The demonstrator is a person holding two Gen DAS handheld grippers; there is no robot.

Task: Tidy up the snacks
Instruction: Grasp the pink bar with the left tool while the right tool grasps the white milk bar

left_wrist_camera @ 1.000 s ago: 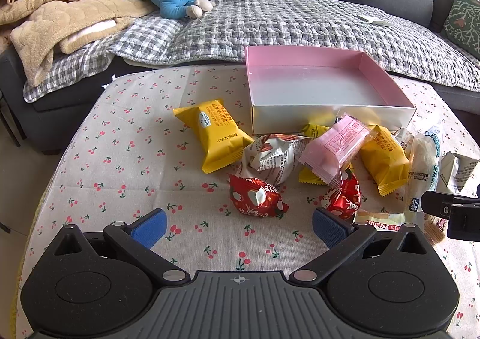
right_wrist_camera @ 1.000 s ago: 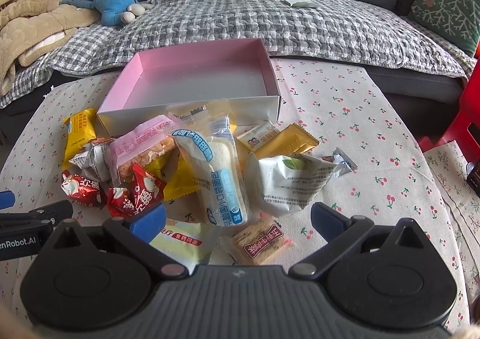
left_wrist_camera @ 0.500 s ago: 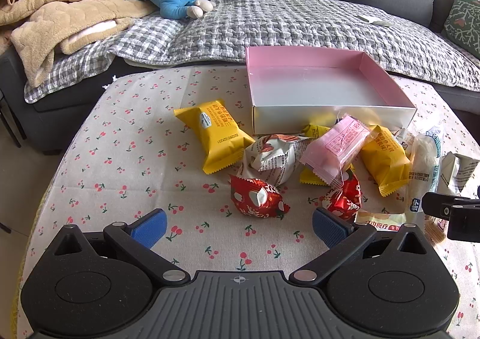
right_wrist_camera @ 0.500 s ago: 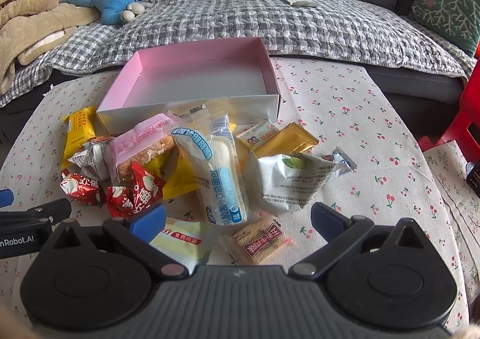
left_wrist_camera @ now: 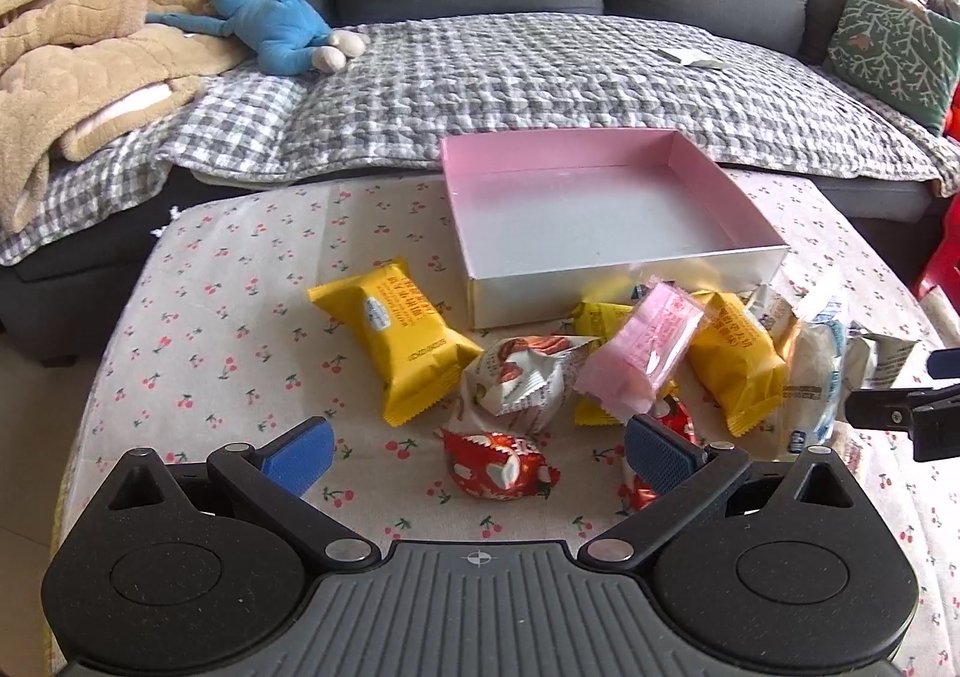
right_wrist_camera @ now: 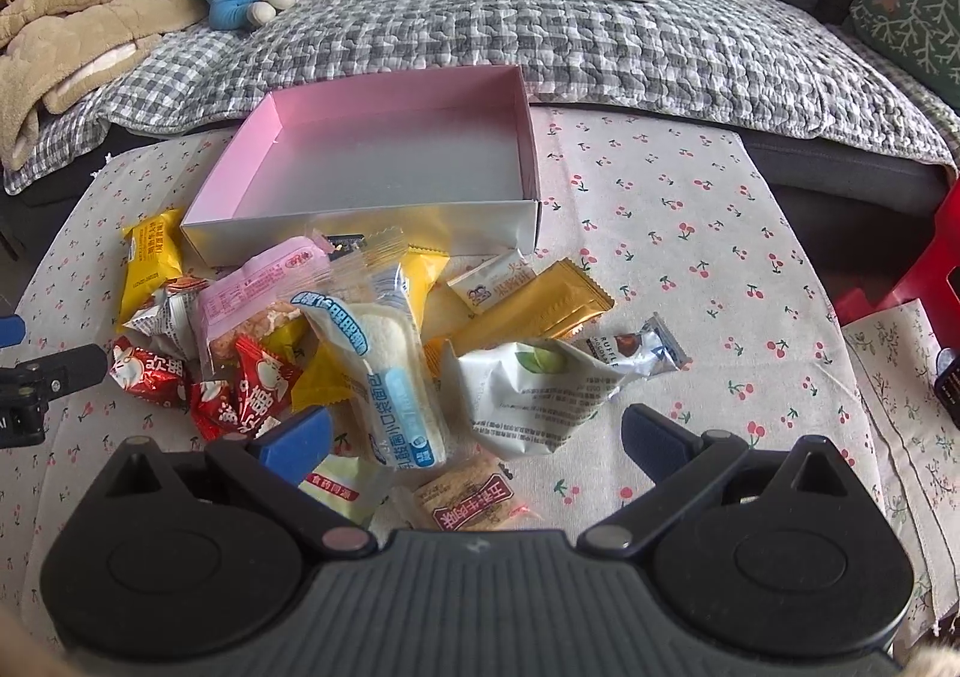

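Observation:
An empty pink box (left_wrist_camera: 600, 209) (right_wrist_camera: 390, 179) sits on the cherry-print tablecloth. A pile of wrapped snacks lies in front of it: a yellow pack (left_wrist_camera: 408, 341), a red candy (left_wrist_camera: 498, 464), a pink pack (left_wrist_camera: 642, 356), a white-and-blue bread pack (right_wrist_camera: 384, 371), a white-green bag (right_wrist_camera: 534, 395), a gold bar (right_wrist_camera: 540, 305). My left gripper (left_wrist_camera: 477, 449) is open, with the red candy between its fingers. My right gripper (right_wrist_camera: 474, 434) is open over the bread pack and the white-green bag.
A grey sofa with a checked quilt (left_wrist_camera: 540, 71) stands behind the table. A blue plush toy (left_wrist_camera: 270, 29) and a beige blanket (left_wrist_camera: 78, 65) lie on it. A red stool (right_wrist_camera: 936, 257) stands at the right. The tablecloth's right part (right_wrist_camera: 690, 209) holds no snacks.
Both grippers have moved forward and down a little toward the snack pile. The snacks have not moved.

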